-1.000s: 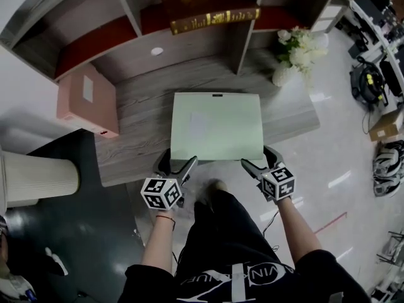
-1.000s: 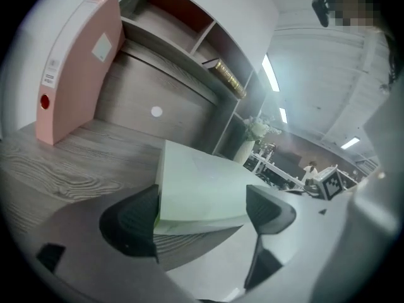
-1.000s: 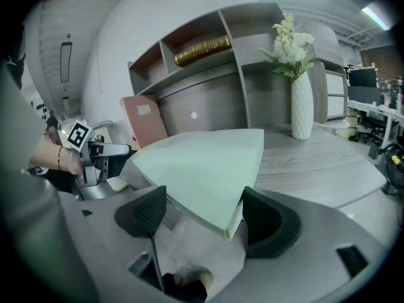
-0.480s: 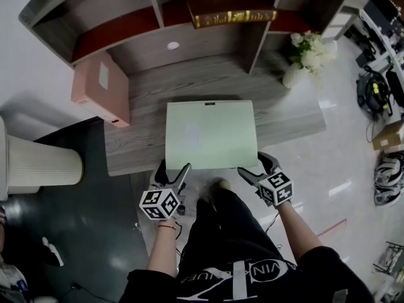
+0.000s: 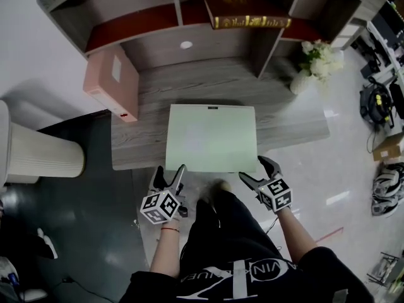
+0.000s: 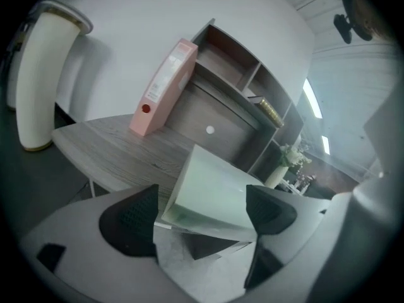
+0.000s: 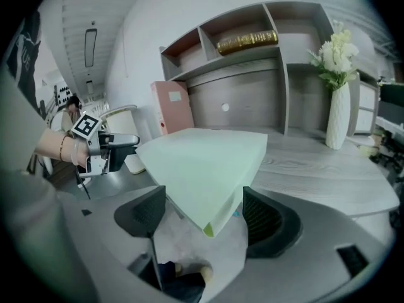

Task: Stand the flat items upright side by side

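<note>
At my far left a tall cream ribbed cylinder (image 5: 39,155) stands on the dark floor beside the grey wood-grain desk (image 5: 142,145). On the desk's left end a pink lever-arch binder (image 5: 113,81) stands upright, with its back end against the grey shelf unit (image 5: 161,46).

My left gripper (image 5: 169,174) hangs at the front edge of the desk with its jaws spread wide. The near left corner of the pale green flat binder (image 5: 211,137) sits in the gap between them, and neither pad presses on it. That binder, the one to be stood up, lies flat in the middle of the desk. Its front edge pokes a little past the desk edge.

Above it, in a red-lined upper compartment of the shelf unit, a dark red book with gold lettering on its spine (image 5: 249,8) lies on its side.

My right gripper (image 5: 254,171) is at the binder's near right corner, and its jaws are wide apart too. The corner points in between them with space on both sides.

At the far right a white vase (image 5: 298,81) stands on the desk holding white flowers (image 5: 320,57).
</note>
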A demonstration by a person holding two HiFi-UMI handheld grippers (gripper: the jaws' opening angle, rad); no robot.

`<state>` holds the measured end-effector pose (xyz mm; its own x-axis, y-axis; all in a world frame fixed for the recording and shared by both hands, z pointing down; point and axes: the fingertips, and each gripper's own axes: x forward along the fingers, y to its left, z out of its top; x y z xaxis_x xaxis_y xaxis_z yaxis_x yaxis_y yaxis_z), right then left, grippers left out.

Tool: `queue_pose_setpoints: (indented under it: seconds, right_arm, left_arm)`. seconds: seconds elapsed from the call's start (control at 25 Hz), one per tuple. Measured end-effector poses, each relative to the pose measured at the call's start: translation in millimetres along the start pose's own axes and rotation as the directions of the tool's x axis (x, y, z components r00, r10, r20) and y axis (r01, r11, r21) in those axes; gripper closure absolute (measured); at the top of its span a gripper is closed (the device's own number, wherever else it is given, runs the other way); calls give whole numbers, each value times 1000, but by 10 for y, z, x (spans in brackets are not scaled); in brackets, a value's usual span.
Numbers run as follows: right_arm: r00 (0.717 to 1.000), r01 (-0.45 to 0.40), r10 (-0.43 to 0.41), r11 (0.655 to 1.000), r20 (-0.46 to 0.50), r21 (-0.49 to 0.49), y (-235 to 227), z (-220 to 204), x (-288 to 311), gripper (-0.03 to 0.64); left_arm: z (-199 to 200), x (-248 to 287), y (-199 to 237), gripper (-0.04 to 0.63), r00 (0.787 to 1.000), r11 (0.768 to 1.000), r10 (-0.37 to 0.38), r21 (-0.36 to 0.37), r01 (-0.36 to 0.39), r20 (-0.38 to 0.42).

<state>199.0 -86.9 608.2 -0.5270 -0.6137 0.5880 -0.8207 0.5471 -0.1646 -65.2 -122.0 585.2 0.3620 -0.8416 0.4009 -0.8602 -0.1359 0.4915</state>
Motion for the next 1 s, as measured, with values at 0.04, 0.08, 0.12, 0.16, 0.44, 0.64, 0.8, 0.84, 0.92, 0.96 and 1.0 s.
queue_pose_setpoints:
  seconds: [0.04,0.08,0.12,0.16,0.44,0.64,0.8,0.84,0.92,0.96,1.0]
  right_arm:
    - [1000,21,-20,999,10,-26,-20,31,-21,220]
    - [999,37,-35,998,26,-56,-32,73,-42,210]
    - [998,48,-44,995,44,-89,-33,120,-59,206]
    - [997,55,-47,990,60,-128,-25,164,-69,202]
    - [999,-43,35,886,-25,-461,220,201,153,187]
    - [991,-112,50,809,-123,-577,346,154,369,181]
    - [990,-91,2,779,-144,-620,348,92,420,217]
    - [990,-92,3,771,-141,-630,361,71,404,230]
    - [990,-101,12,757,-141,-646,392,19,358,253]
    - [990,-107,18,755,-143,-647,410,-1,330,258]
    - [989,-112,25,758,-143,-643,430,-12,304,262]
  left_arm:
    - [-32,-27,38,178,1000,999,22,-42,-22,6]
    - [-73,-45,61,178,999,996,36,-88,-35,10]
    - [-120,-53,69,178,999,990,41,-137,-39,12]
    - [-169,-48,62,176,999,981,38,-190,-35,14]
    - [-492,244,-185,173,999,875,-51,-481,45,1]
    - [-591,472,-282,173,996,823,-84,-564,70,0]
    - [-636,559,-314,173,995,775,-97,-626,90,23]
    - [-647,564,-313,173,994,764,-100,-638,98,32]
    - [-666,564,-305,173,993,747,-106,-655,111,48]
    - [-675,563,-300,173,993,741,-107,-661,116,54]
    - [-684,564,-292,173,993,736,-107,-667,118,58]
